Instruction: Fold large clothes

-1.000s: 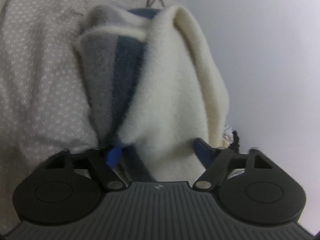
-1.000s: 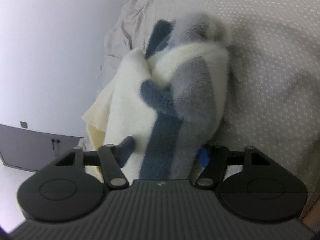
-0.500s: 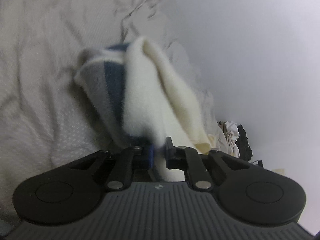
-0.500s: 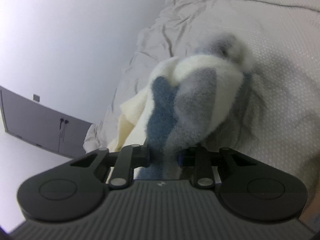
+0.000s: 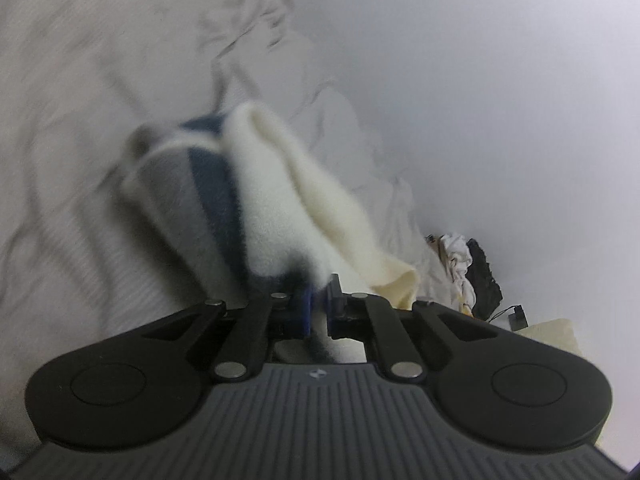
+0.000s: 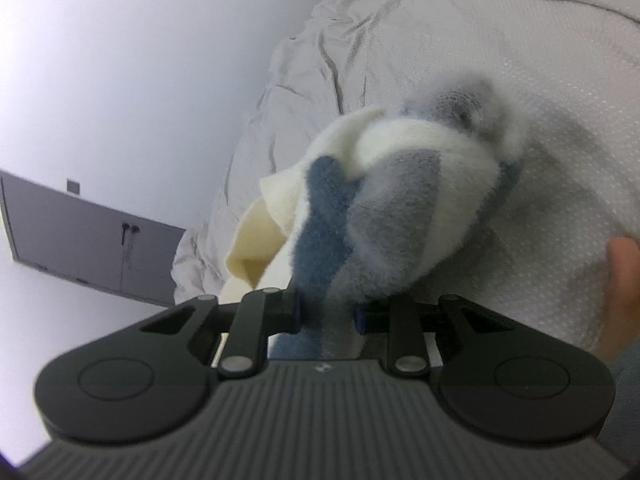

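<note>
A fluffy sweater (image 5: 276, 200) in cream, grey and blue hangs bunched over the grey bed sheet (image 5: 80, 120). My left gripper (image 5: 318, 306) is shut on its near edge, with fabric pinched between the blue pads. In the right wrist view the same sweater (image 6: 392, 216) sits bunched in front of my right gripper (image 6: 328, 312), which is shut on a thick fold of blue and grey fabric. The sweater's far side is hidden.
A white wall (image 5: 500, 100) runs along the bed. A pile of white and black clothes (image 5: 468, 268) lies at the bed's edge. A grey cabinet (image 6: 80, 240) stands against the wall. A hand (image 6: 620, 292) shows at the right edge.
Both grippers have closed on the sweater and lifted it away from the sheet. Both views have tilted, showing more wall and bed.
</note>
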